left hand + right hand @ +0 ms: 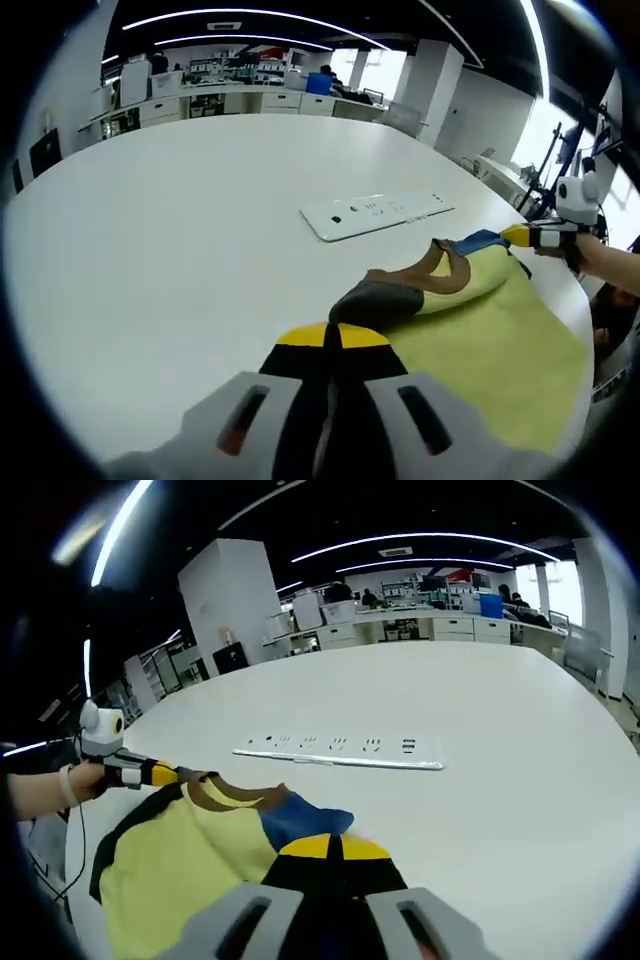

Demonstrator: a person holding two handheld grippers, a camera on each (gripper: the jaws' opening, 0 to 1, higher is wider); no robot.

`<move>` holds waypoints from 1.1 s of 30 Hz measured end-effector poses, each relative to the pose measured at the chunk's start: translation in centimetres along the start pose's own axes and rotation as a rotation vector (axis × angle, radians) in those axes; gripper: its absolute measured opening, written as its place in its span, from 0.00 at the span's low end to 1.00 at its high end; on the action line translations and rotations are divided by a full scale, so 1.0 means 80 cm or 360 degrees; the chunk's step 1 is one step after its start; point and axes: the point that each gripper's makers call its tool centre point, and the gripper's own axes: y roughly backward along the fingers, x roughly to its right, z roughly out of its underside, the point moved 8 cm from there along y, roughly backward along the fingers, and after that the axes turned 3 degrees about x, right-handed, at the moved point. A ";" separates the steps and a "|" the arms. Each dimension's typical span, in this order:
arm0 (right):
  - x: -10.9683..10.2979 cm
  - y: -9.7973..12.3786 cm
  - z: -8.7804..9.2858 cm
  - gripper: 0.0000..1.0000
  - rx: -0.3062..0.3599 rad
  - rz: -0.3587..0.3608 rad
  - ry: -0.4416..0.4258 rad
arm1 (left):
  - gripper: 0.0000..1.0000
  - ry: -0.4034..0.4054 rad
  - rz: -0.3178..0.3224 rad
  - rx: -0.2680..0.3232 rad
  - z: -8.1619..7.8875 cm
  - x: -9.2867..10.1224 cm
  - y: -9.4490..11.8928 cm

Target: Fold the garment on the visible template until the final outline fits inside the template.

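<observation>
I had my left gripper and right gripper each clamped on an edge of the shirt, lifted just off the white table. Uneven pulling could have bunched the fold or slipped a corner.

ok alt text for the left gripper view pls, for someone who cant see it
The left gripper pinches one edge of a yellow garment with dark, brown and blue panels on a large white table. The right gripper grips the far edge, and a white power strip lies just beyond.
</observation>
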 end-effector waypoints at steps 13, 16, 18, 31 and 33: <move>0.000 0.000 0.002 0.03 0.0050 -0.0036 0.0015 | 0.34 -0.0087 0.0046 0.0070 -0.004 0.008 -0.008; -0.002 0.003 0.004 0.27 0.0061 -0.0049 0.0031 | 0.45 -0.0097 0.0090 0.0089 -0.006 0.015 -0.004; -0.003 0.006 0.004 0.44 0.0058 -0.0058 0.0051 | 0.56 -0.0086 0.0118 0.0094 -0.008 0.018 -0.003; -0.008 0.040 0.009 0.96 0.0066 -0.0147 0.0051 | 0.99 -0.0122 0.0240 0.0106 -0.007 0.040 0.028; -0.009 0.044 0.011 1.00 0.0054 -0.0144 0.0053 | 0.99 -0.0112 0.0268 0.0071 -0.005 0.041 0.034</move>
